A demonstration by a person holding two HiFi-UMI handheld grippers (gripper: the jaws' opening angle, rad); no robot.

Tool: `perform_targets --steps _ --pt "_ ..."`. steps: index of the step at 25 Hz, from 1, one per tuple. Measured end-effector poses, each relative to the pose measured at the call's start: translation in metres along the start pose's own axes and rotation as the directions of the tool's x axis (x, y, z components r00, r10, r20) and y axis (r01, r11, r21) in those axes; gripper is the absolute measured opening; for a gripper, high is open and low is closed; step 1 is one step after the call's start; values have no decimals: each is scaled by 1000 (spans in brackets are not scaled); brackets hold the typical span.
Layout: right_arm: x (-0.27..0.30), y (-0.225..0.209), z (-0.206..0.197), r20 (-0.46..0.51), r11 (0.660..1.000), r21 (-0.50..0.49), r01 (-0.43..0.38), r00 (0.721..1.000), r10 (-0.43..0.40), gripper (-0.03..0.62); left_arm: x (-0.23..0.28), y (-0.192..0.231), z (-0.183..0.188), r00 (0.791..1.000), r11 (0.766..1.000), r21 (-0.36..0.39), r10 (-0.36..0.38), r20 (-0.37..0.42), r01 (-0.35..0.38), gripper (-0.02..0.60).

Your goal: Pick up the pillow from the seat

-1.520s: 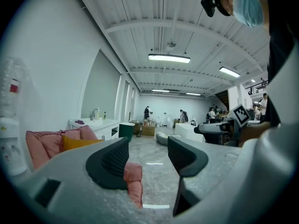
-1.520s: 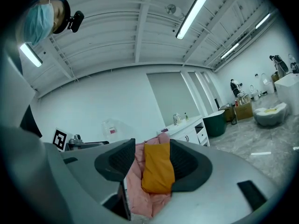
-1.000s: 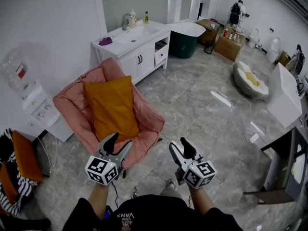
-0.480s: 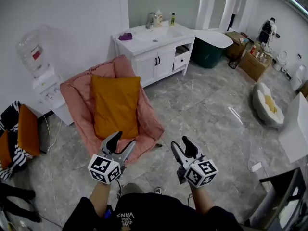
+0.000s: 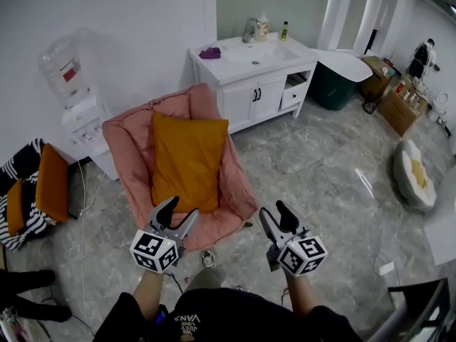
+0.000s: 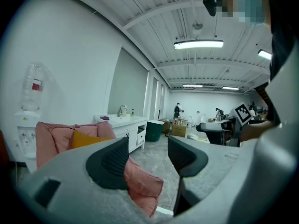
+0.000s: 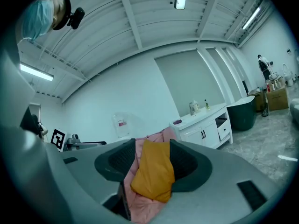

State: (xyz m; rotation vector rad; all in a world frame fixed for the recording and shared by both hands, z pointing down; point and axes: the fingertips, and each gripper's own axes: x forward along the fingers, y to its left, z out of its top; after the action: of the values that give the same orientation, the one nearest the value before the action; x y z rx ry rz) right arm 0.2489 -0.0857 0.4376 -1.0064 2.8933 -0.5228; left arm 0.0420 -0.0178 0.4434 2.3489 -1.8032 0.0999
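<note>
Head view first. The orange pillow (image 5: 187,159) is propped upright against the back of the pink seat (image 5: 132,148), pretty much centred in it, and nothing is touching it. Both of my grippers are held out low in front of me. The left gripper (image 5: 181,209) lines up with the seat's front edge and the right gripper (image 5: 274,212) is over bare floor just off the seat's right side. Both sets of jaws are spread apart with nothing in them. Behind the seat there's a white vanity cabinet (image 5: 260,84), and to its left a water dispenser (image 5: 82,116) stands against the wall. Off at the far left is an orange cushion (image 5: 50,191) on something striped.

Left gripper view: the left gripper (image 6: 148,155) has its jaws clearly parted, and the gap shows only grey floor plus a pink corner of the seat (image 6: 142,183) poking in from the left. The pillow (image 6: 84,138) is just an orange sliver above the left jaw, well off to the side. The right gripper (image 6: 219,127) is visible across the way.

Right gripper view: the right gripper (image 7: 152,160) is just as open, and the pillow (image 7: 154,169) sits right in the gap between the pads. It's only lined up there, though. It's farther off, on the seat (image 7: 145,209), and the pads aren't on it. The vanity cabinet (image 7: 203,125) shows to the right of it.
</note>
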Motion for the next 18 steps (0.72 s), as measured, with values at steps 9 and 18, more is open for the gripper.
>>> perform_targets --steps 9,18 --pt "114 -13 5 -32 1000 12 12 999 -12 215 60 105 12 999 1000 -3 26 -22 -26 256" --pt "212 -19 -5 -72 999 33 34 997 -31 215 88 208 6 996 996 -43 73 -53 -76 256"
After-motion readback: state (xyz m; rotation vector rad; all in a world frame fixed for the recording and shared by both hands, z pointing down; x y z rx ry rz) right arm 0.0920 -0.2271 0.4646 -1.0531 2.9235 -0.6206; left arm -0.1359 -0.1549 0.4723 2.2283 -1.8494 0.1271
